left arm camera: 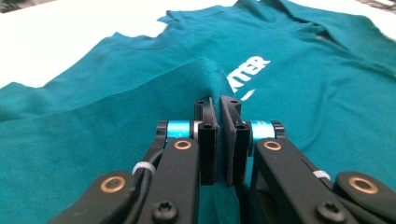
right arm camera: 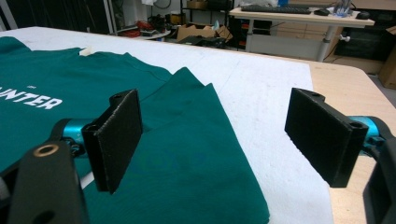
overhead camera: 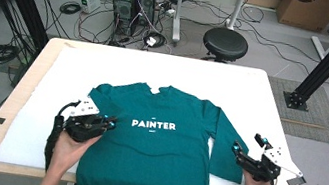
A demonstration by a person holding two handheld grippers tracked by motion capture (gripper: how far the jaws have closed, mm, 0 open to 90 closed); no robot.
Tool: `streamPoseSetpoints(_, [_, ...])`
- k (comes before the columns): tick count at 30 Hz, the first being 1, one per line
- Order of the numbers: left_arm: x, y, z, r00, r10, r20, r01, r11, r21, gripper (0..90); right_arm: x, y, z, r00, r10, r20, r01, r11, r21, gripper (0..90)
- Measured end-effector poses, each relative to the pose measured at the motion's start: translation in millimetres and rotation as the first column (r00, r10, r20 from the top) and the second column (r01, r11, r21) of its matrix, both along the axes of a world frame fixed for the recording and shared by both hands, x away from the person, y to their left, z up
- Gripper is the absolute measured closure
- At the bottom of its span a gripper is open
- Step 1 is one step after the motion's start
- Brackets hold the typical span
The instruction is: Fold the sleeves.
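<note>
Teal sleeve (left arm camera: 154,98) pinched between left gripper (left arm camera: 218,105) fingers (left arm camera: 207,135).

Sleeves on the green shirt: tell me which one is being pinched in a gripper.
The left sleeve: the left gripper is shut on its fabric. The right sleeve lies flat beside the open right gripper.

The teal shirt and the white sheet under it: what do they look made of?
The teal shirt looks like soft matte knit cotton: it folds limply where the left hand-held gripper pinches its sleeve, with a flat white print. The white sheet looks like matte, faintly textured foam or felt padding; which one, I can't tell.
</note>
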State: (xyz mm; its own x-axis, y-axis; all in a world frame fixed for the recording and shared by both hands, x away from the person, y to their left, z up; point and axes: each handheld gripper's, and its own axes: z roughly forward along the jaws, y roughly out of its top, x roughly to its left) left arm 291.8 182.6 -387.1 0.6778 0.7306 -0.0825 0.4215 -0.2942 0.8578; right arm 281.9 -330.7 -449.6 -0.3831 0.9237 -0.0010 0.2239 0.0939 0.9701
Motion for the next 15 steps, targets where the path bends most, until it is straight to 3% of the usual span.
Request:
streamPoseSetpoints(3, [1.8,-9.9,-0.7,0.9999,-0.010,-0.004,0.010,0.9999,0.007,85.8,-0.3,0.2,0.1,1.0000,-0.002,-0.005,0.002,1.000,0.002,19.5])
streamPoseSetpoints(6, [5.5,-31.3,-2.9,0.9999,-0.014,-0.004,0.014,0.9990,0.042,85.7,0.4,0.1,0.0,1.0000,0.001,-0.001,-0.001,1.000,-0.001,19.5])
streamPoseSetpoints(12, [11.5,-56.5,-3.8,0.9989,-0.045,-0.012,0.045,0.9982,0.041,85.7,0.4,0.3,0.1,1.0000,0.001,-0.008,-0.001,1.000,0.002,19.5])
streamPoseSetpoints(15, [16.2,-72.5,-5.7,0.9973,-0.065,-0.035,0.066,0.9975,0.024,85.7,0.5,0.1,0.1,1.0000,0.002,-0.006,-0.002,1.000,0.001,19.5])
